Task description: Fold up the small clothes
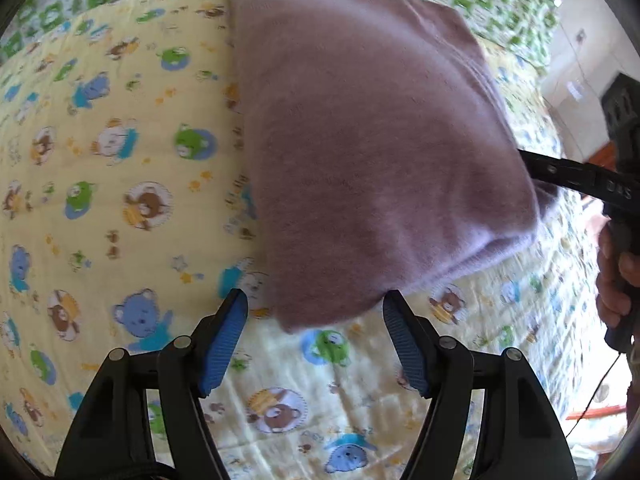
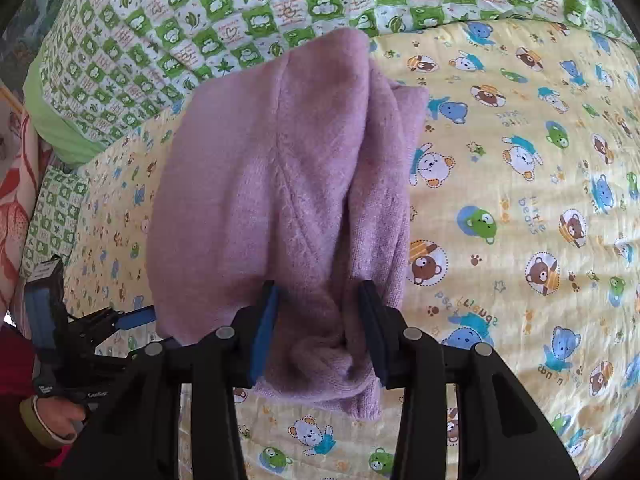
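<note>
A folded lilac knitted garment (image 1: 372, 152) lies on the yellow bear-print bedspread (image 1: 120, 160). My left gripper (image 1: 316, 312) is open, its blue-padded fingers (image 1: 226, 344) apart just in front of the garment's near corner, holding nothing. In the right wrist view the same garment (image 2: 280, 184) hangs bunched between my right gripper's (image 2: 318, 300) jaws, which are closed on its near edge. The right gripper also shows at the right edge of the left wrist view (image 1: 576, 178), reaching into the garment's side.
A green-and-white checked quilt (image 2: 240, 20) lies along the far side of the bedspread (image 2: 520, 200). A red-and-white patterned fabric (image 2: 16, 200) is at the left edge. The person's hand (image 1: 616, 280) holds the right gripper's handle.
</note>
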Demonstrator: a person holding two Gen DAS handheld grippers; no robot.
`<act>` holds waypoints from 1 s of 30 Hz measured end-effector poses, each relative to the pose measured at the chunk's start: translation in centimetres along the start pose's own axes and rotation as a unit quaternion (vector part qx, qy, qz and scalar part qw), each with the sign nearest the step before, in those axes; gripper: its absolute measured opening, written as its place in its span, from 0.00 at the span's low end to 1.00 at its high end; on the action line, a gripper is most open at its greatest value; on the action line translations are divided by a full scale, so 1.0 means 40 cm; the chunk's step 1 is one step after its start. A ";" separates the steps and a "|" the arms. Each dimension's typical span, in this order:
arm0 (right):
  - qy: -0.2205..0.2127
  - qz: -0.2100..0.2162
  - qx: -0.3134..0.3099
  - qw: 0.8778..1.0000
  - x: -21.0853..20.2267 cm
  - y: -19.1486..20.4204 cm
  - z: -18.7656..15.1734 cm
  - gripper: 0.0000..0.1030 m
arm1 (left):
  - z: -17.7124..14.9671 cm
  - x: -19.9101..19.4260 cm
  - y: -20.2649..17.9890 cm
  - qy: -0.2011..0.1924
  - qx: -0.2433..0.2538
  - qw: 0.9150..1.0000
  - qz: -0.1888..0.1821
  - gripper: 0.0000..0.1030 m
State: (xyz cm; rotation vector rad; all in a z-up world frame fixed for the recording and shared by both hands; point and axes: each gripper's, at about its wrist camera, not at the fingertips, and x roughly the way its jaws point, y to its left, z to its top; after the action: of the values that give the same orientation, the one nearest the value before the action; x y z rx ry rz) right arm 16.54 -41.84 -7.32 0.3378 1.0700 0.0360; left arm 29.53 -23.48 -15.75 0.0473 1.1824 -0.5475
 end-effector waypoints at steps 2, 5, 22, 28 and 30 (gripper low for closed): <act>0.006 -0.003 -0.010 1.000 0.006 0.007 0.000 0.42 | -0.002 0.013 -0.024 0.003 0.030 1.000 0.000 0.69; 0.006 0.006 -0.003 1.000 0.010 -0.003 0.005 0.42 | -0.005 0.014 -0.024 0.004 0.042 0.999 0.030 0.63; 0.012 0.021 -0.003 1.000 -0.004 0.035 0.003 0.10 | 0.034 -0.001 0.060 -0.003 -0.010 1.000 0.018 0.49; -0.109 0.084 0.035 0.990 -0.250 0.022 0.020 0.09 | 0.033 -0.062 0.063 -0.020 -0.037 0.999 -0.009 0.37; -0.105 0.057 0.029 0.992 -0.243 0.009 -0.002 0.09 | 0.033 -0.058 0.054 -0.013 -0.026 1.000 -0.002 0.29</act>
State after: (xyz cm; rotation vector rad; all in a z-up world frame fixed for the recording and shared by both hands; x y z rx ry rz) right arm 11.82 -43.34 1.05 0.4455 0.8432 0.0705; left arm 30.97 -21.13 -13.71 -0.0074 1.1713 -0.5194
